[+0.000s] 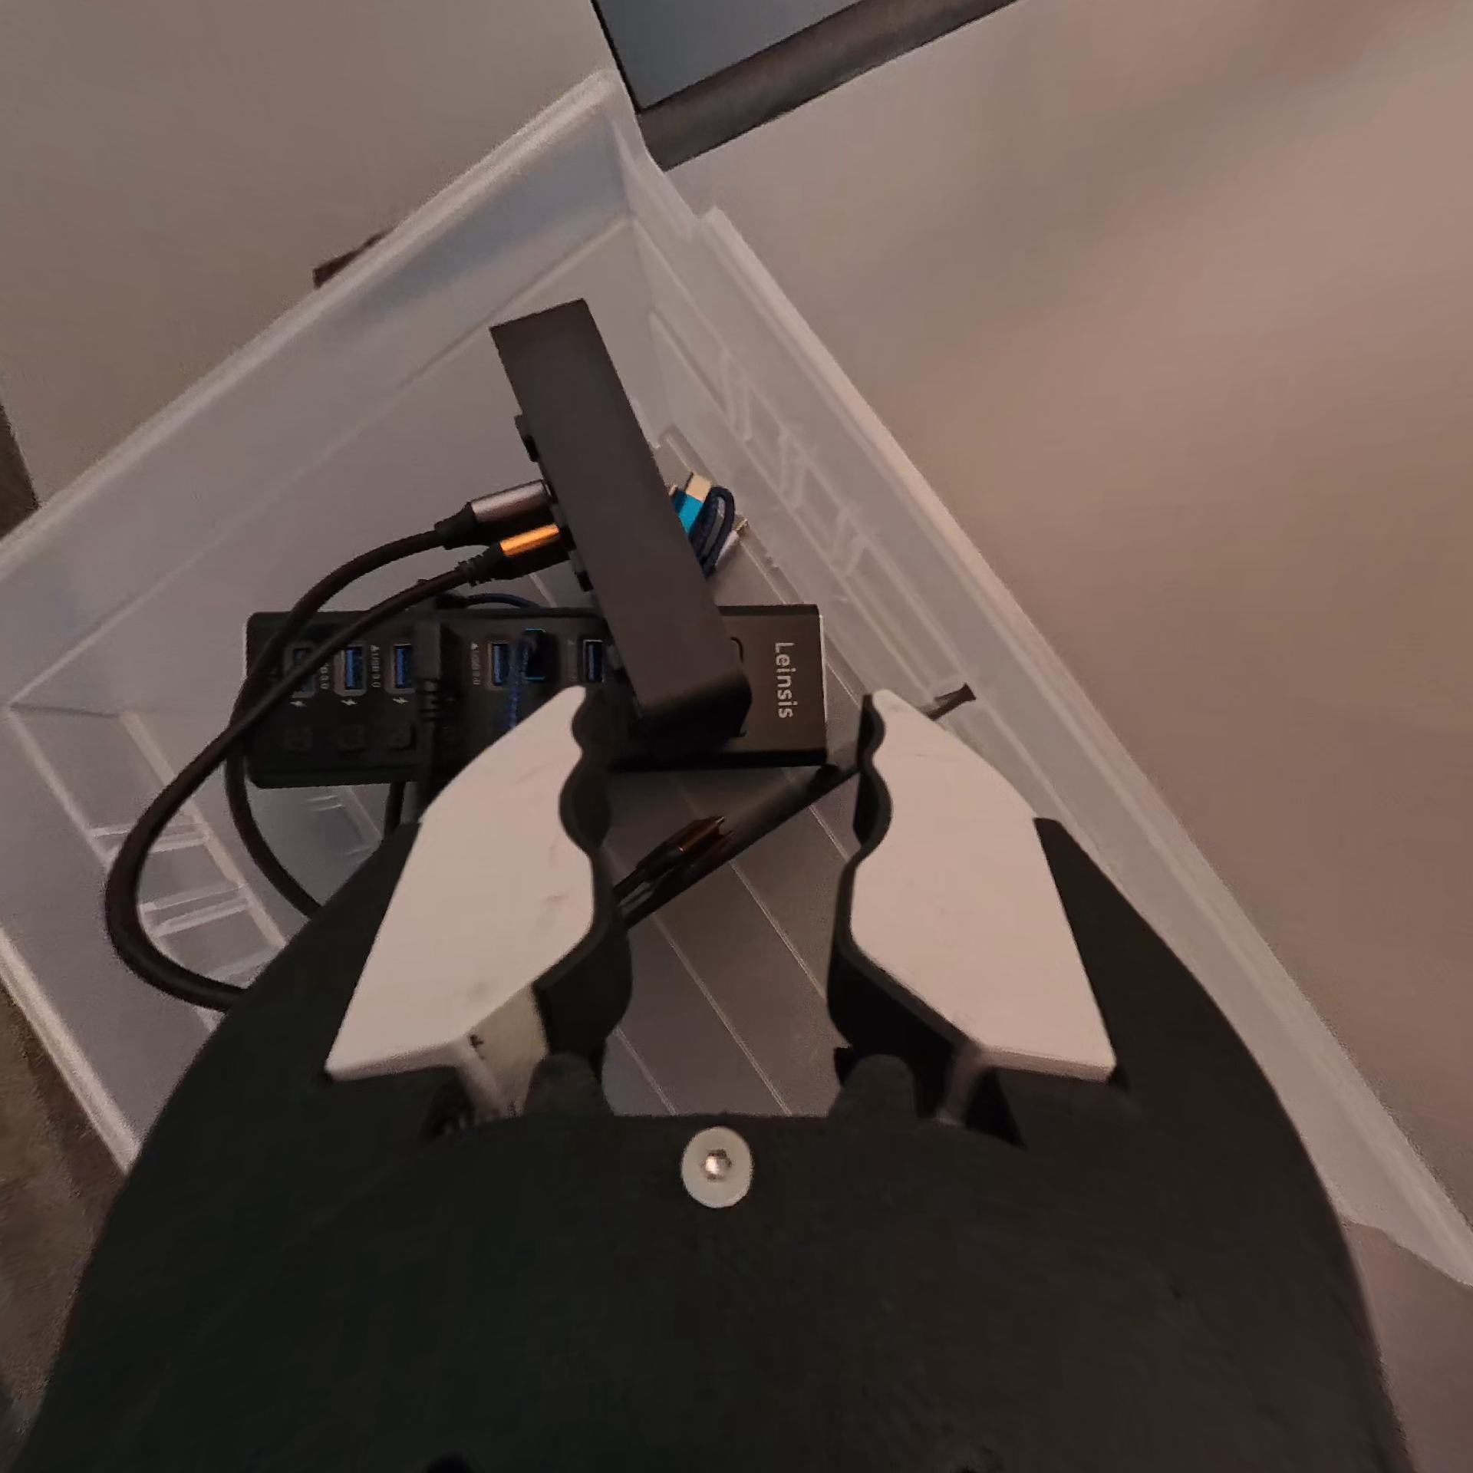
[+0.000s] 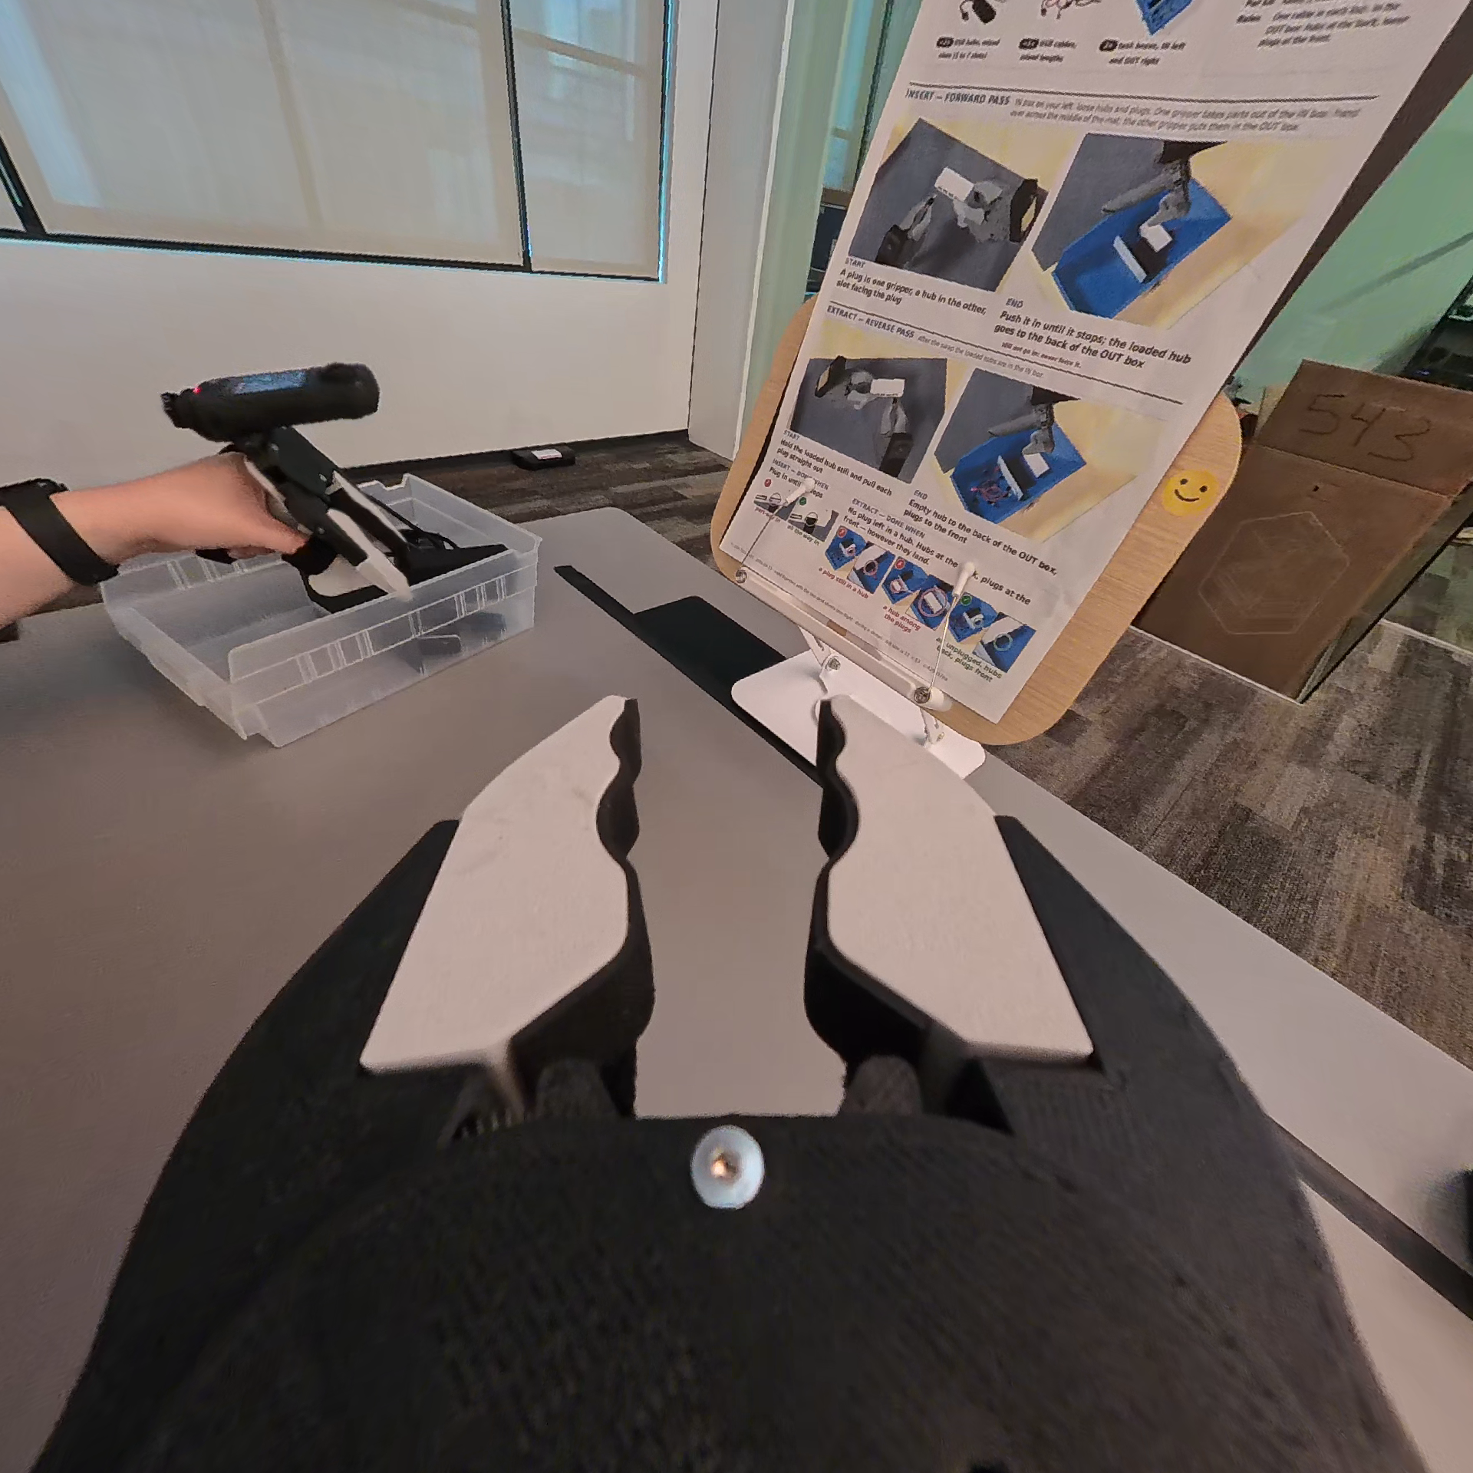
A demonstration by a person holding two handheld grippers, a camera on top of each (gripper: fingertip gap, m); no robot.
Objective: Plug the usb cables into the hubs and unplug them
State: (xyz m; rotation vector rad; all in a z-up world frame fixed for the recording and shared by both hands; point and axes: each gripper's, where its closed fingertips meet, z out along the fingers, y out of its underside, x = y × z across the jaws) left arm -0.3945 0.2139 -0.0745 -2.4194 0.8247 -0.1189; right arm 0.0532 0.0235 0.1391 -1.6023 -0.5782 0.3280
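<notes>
In the left wrist view, a clear plastic bin (image 1: 398, 335) holds two hubs. A slim dark hub (image 1: 606, 494) leans upright, with a silver plug (image 1: 510, 506) and a gold plug (image 1: 530, 542) on black cables in its side. A long black hub (image 1: 359, 701) with blue ports lies flat behind it. My left gripper (image 1: 725, 705) is open, its tips either side of the slim hub's lower end. A loose gold-tipped plug (image 1: 701, 837) lies on the bin floor between the fingers. My right gripper (image 2: 727, 709) is open and empty over the grey table (image 2: 239, 877).
A blue braided cable (image 1: 709, 518) lies at the bin's far side. In the right wrist view the bin (image 2: 319, 669) stands at the table's left, with a hand holding the left gripper (image 2: 359, 550) in it. An instruction sheet on a stand (image 2: 996, 398) and a black strip (image 2: 701, 638) lie ahead. The left gripper's tips are roughly 55 cm from the right gripper's.
</notes>
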